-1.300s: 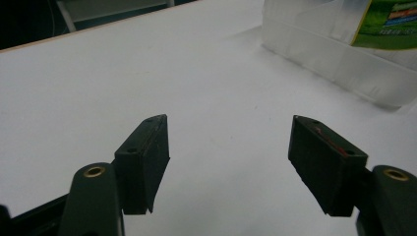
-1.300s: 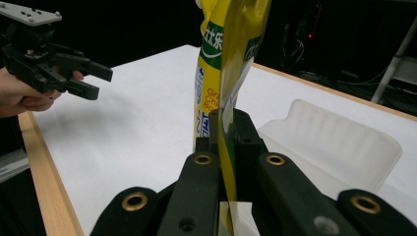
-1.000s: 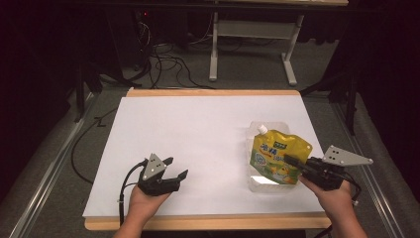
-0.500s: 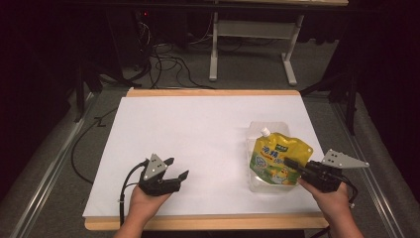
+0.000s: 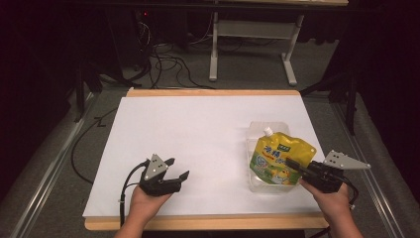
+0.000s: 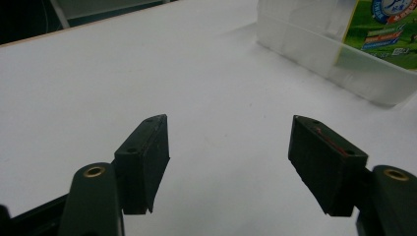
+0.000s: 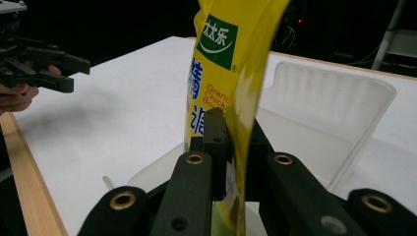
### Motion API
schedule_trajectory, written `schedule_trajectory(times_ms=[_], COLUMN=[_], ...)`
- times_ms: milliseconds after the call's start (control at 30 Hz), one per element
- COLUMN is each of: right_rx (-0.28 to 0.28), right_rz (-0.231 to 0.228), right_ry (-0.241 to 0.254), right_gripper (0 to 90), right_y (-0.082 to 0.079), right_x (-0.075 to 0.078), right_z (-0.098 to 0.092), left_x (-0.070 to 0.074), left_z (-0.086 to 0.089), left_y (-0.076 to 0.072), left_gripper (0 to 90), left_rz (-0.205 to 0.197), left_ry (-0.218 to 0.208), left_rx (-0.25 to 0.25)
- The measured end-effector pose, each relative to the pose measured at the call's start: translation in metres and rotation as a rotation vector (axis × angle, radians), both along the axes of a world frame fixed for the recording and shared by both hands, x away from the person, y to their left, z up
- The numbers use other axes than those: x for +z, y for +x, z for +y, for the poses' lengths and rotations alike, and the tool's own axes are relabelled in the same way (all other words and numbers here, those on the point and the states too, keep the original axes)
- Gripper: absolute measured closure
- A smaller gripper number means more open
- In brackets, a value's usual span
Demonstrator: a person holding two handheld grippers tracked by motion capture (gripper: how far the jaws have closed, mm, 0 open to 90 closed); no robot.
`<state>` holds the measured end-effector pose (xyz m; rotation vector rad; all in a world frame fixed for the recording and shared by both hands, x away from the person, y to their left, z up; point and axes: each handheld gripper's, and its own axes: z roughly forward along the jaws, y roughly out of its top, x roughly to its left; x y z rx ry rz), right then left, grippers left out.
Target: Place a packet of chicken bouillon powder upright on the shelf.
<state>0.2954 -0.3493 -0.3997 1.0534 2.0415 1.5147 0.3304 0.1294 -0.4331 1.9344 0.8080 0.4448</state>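
Right, the right gripper (image 7: 227, 147) is pinched tight on the yellow pouch's (image 5: 280, 161) lower edge over the clear tray (image 5: 257, 130), so keep that clamp firm and lower it flat inside, while the left gripper (image 5: 174, 169) rests wide open, empty

black tongs (image 5: 174, 168), grey plates, brass-looking screws, trailing cables
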Motion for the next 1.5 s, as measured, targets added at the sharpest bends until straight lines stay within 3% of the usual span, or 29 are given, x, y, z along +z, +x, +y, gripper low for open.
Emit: schedule_trajectory(times_ms=[433, 767, 1167, 1333, 1500], right_rx=[-0.051, -0.113, -0.16, -0.141, -0.092], right_rz=[-0.022, -0.087, -0.179, -0.223, -0.255], right_ry=[0.006, 0.037, 0.07, 0.086, 0.087], right_gripper=[61.6, 42.2, 41.1, 41.7, 42.0], right_y=[-0.003, -0.01, -0.027, -0.035, -0.044], right_x=[0.009, 0.028, 0.059, 0.076, 0.089], right_z=[0.0, -0.002, -0.01, -0.007, 0.007], left_x=[0.0, 0.0, -0.001, 0.0, 0.001], left_z=[0.0, 0.0, -0.002, -0.003, -0.005], left_y=[0.0, 0.001, 0.001, 0.0, -0.002], left_gripper=[32.4, 32.4, 32.4, 32.4, 32.4], left_rz=[0.002, 0.004, 0.007, 0.007, 0.004], left_ry=[-0.001, 0.004, 0.005, -0.007, -0.011], left_rx=[0.001, -0.003, -0.01, -0.016, -0.027])
